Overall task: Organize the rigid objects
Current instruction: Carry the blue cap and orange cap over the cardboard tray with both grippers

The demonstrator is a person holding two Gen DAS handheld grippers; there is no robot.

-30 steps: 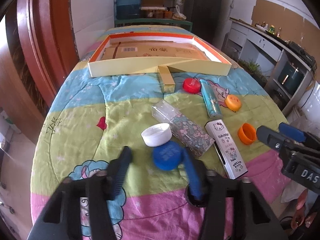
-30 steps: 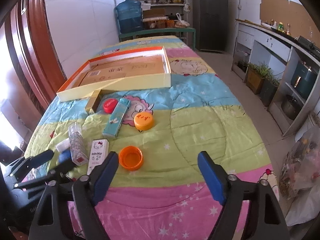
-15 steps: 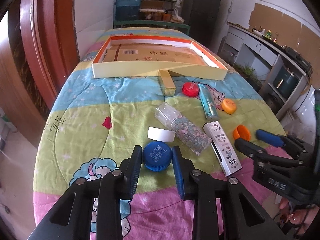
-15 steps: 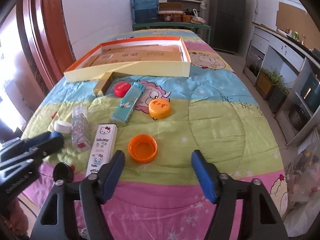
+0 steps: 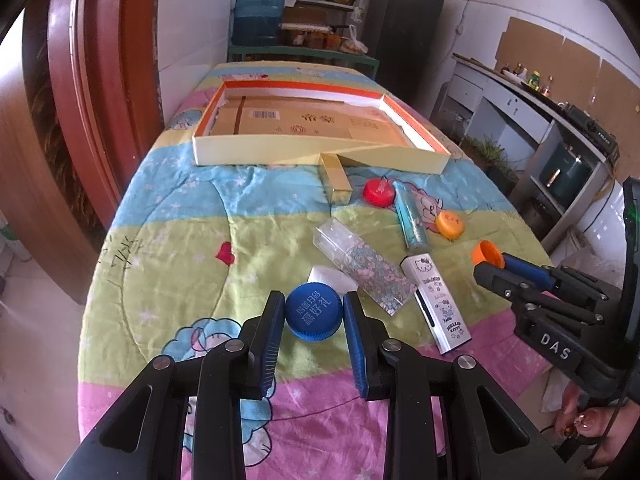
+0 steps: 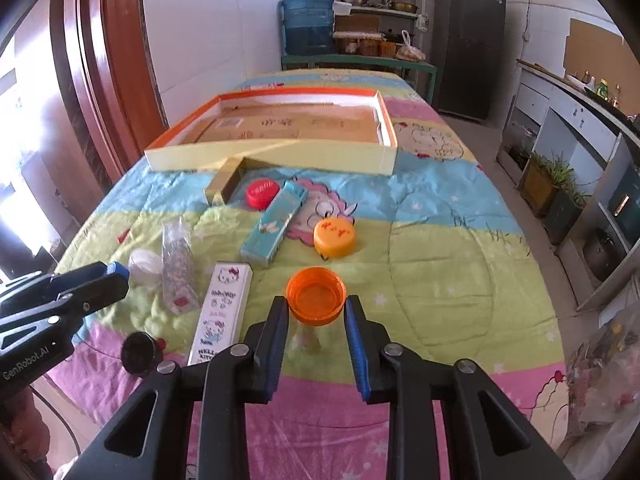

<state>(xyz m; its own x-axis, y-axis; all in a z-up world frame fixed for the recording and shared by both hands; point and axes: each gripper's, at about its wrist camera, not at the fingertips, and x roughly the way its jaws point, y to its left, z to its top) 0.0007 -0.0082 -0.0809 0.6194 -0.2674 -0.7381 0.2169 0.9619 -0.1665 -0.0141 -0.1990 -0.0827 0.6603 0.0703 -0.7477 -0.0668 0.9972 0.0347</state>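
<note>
Caps [image 5: 314, 311] clamped; quilt [image 6: 440, 248] rightward lies bare.

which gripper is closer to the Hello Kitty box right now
Left, narrowly. The left gripper grips the blue cap beside the Hello Kitty box; the right gripper is closing around the orange cap.

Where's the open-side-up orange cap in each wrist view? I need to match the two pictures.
Left wrist: orange cap at right edge, at the right gripper's tips.
Right wrist: lower centre, between the jaws, which are closing on it.
Shared landmark: Hello Kitty box, just left of the cap in both.
</note>
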